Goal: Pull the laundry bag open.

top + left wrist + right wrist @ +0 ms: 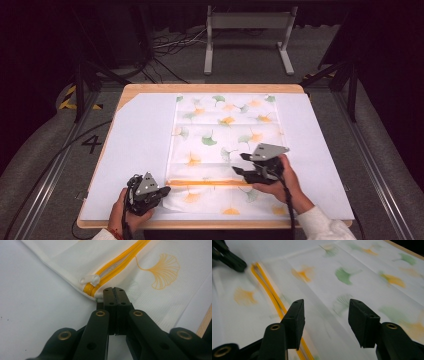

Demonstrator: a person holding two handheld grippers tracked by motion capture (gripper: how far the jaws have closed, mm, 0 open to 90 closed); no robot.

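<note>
High view: left claw (162, 191) clenched on pouch (225, 145) corner, right claw (241, 164) released; zipper (210, 183) runs left-right.

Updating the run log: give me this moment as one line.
left gripper: shut on cover edge by zipper pull | right gripper: open, above yellow zipper, holds nothing

A wooden desk (210, 88) stands in a dim room, most of its top covered by a white sheet (135, 150). Grey carpeted floor (45, 155) surrounds it, with a black figure four (92, 143) marked on the left. Beyond the far edge stands a white metal frame (248, 35) on two feet, with black cables (170, 42) lying loose beside it. Yellow and black hazard tape (70, 98) shows far left. The far background is dark.
</note>
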